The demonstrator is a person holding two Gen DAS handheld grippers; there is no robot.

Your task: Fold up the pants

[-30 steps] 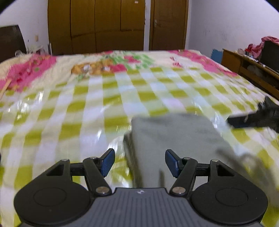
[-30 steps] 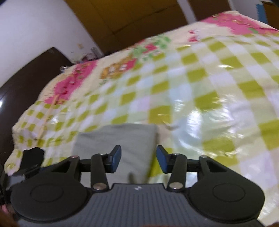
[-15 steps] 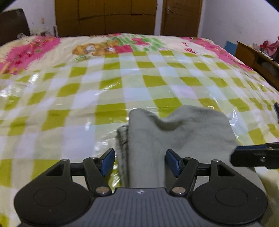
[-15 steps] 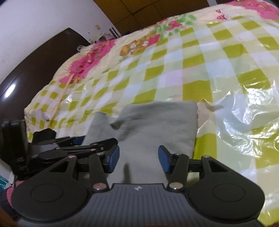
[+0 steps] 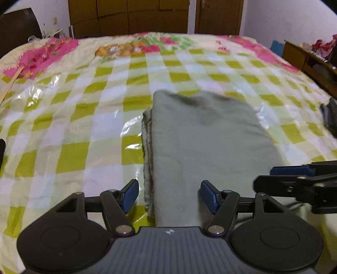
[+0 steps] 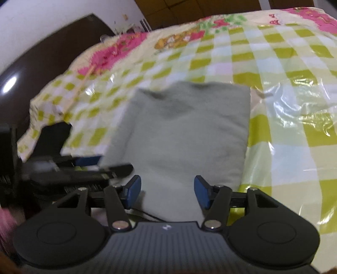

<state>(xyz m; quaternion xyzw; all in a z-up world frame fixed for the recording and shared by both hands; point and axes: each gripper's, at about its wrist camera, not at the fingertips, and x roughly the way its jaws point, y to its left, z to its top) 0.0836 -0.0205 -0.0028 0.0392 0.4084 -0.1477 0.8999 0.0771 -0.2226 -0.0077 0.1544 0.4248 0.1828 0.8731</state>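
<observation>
The grey-green pants (image 5: 206, 137) lie folded into a thick rectangle on the checked bed cover (image 5: 84, 118), with stacked layers showing along their left edge. My left gripper (image 5: 169, 196) hovers over their near left part, open, its blue pads clear of the cloth. My right gripper (image 6: 167, 189) is over the near edge of the pants (image 6: 185, 130); its jaws are opening, with the fabric lying between and below them, not pinched. Each gripper shows in the other's view: the right gripper (image 5: 294, 177) and the left gripper (image 6: 84, 166).
Glossy plastic covers the bed (image 6: 294, 109). A thin wooden stick (image 5: 10, 84) lies at the bed's left edge. A dark headboard (image 6: 42, 69) stands on the left, a wooden wardrobe (image 5: 130, 16) behind, and a wooden desk (image 5: 305, 61) on the right.
The pants' far edge has dropped and lies flatter. Both grippers have drawn back toward the near edge, so more of the pants shows. The right jaws have widened.
</observation>
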